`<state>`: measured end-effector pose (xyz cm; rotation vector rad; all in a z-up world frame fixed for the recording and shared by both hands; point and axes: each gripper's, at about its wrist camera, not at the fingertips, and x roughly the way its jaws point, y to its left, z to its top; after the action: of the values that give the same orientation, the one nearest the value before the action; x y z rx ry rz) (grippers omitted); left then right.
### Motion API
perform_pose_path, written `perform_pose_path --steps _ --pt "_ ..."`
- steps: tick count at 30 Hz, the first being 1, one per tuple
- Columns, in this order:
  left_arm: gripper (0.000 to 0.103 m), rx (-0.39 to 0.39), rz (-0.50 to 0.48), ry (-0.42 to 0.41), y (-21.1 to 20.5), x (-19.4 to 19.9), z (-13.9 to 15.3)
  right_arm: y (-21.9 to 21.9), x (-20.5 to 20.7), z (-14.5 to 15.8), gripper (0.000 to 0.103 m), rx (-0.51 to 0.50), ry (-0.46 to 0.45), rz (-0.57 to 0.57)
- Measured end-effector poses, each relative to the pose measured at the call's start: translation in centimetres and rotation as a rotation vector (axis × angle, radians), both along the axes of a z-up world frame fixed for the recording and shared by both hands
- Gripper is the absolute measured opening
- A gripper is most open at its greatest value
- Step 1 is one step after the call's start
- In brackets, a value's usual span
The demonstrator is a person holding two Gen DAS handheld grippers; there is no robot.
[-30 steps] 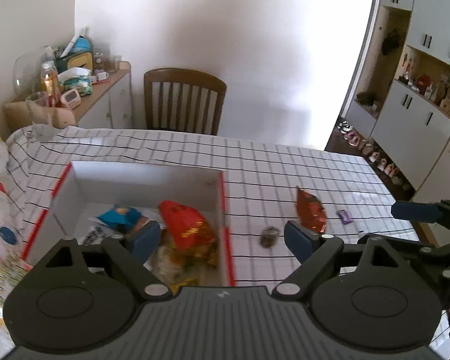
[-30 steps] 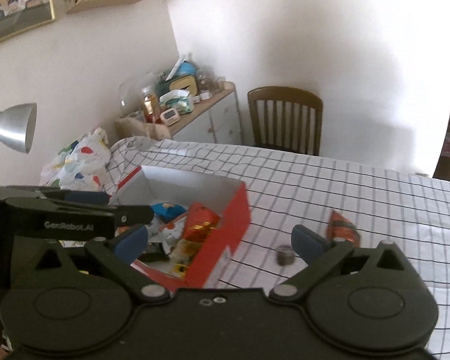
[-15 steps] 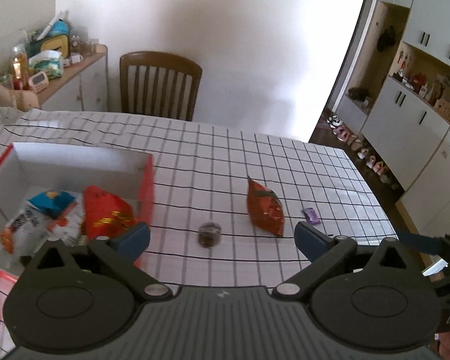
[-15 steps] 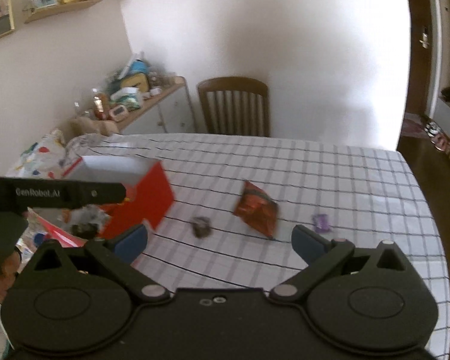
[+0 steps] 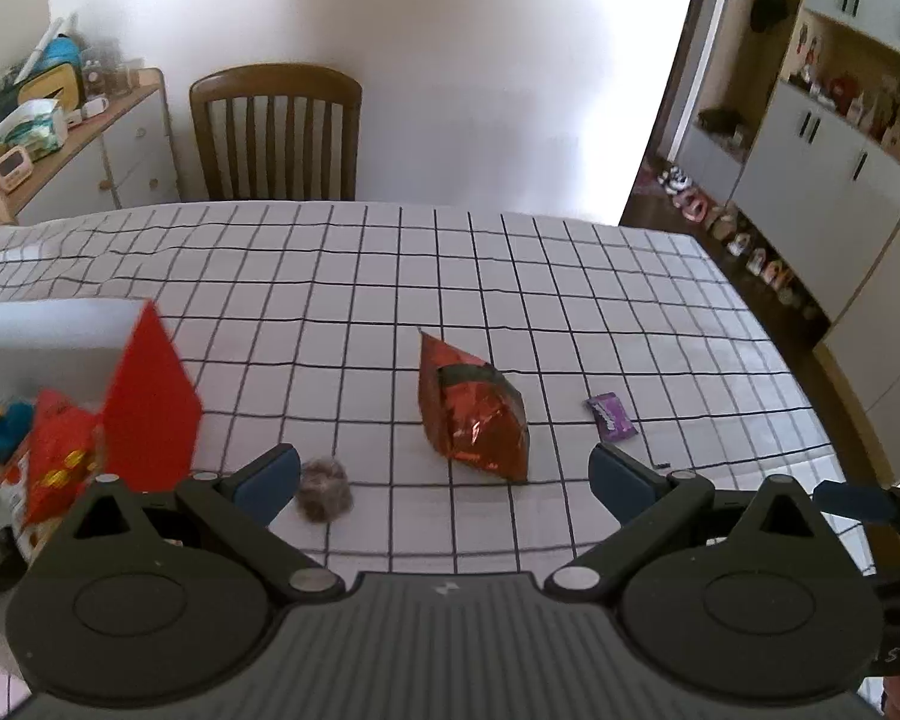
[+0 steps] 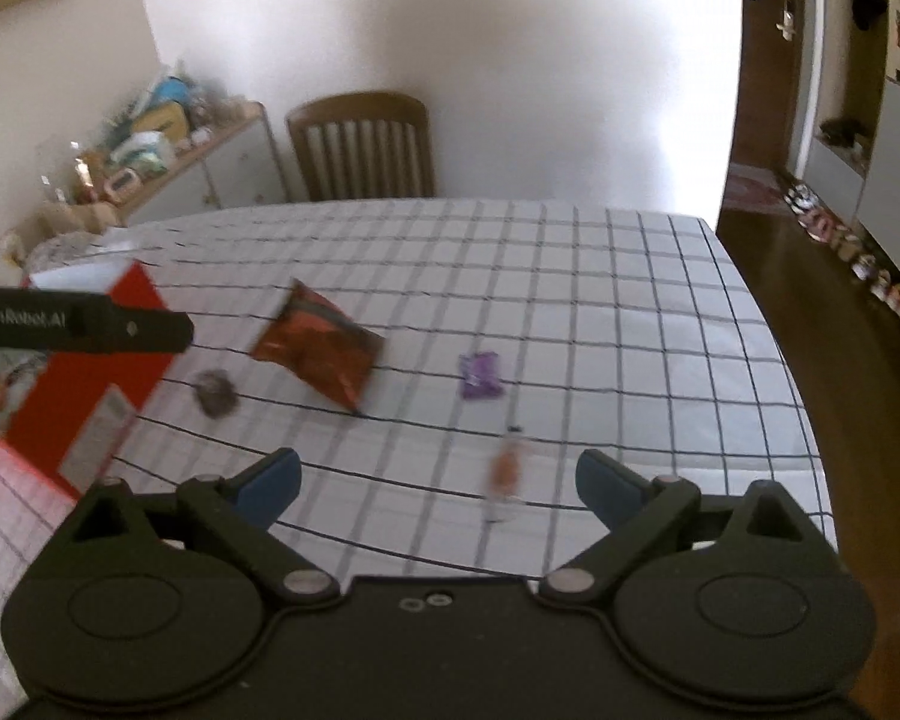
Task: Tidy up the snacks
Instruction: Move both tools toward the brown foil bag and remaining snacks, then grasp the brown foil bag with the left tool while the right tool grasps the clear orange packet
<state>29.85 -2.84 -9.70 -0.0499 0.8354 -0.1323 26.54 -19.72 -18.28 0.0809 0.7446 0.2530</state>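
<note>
A shiny red-orange snack bag point(image 5: 474, 414) point(image 6: 318, 351) lies on the checked tablecloth, ahead of my left gripper point(image 5: 444, 480), which stands open and empty above the cloth. A small round grey-brown snack point(image 5: 325, 489) point(image 6: 215, 393) sits by its left fingertip. A purple wrapped sweet point(image 5: 611, 416) point(image 6: 480, 376) lies to the right. A thin orange packet point(image 6: 506, 471) lies blurred just ahead of my right gripper point(image 6: 438, 483), whose jaws are wide and closing with nothing between them. The red-sided white box point(image 5: 144, 396) point(image 6: 90, 360) at the left holds several snacks.
A wooden chair point(image 5: 276, 132) stands at the table's far side. A cluttered sideboard point(image 5: 60, 138) is at the back left. White cabinets and shoes on the floor point(image 5: 750, 240) lie beyond the table's right edge point(image 6: 780, 360). The left gripper's side point(image 6: 78, 324) shows in the right wrist view.
Both grippers have swung right and down, away from the box toward the loose snacks. The box has slid to the left edge of both views, and the snacks look closer.
</note>
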Motion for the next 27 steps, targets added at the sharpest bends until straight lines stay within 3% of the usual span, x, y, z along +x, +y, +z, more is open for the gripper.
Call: perform_pose_path --steps 9,19,23,27 --pt "0.103 0.041 0.011 0.117 -2.2 5.5 -3.9 -0.8 4.1 -3.3 0.082 -0.02 0.074 -0.033" --pt "0.103 0.059 0.013 0.152 -2.9 9.1 -6.3 0.0 6.7 -5.5 0.072 -0.033 0.123 -0.051" --pt "0.102 0.044 -0.014 0.168 -3.5 9.7 -6.9 0.0 7.5 -6.2 0.052 -0.02 0.144 -0.067" --pt "0.097 0.056 -0.033 0.166 -4.2 9.8 -7.4 0.2 7.7 -6.4 0.044 -0.016 0.148 -0.064"
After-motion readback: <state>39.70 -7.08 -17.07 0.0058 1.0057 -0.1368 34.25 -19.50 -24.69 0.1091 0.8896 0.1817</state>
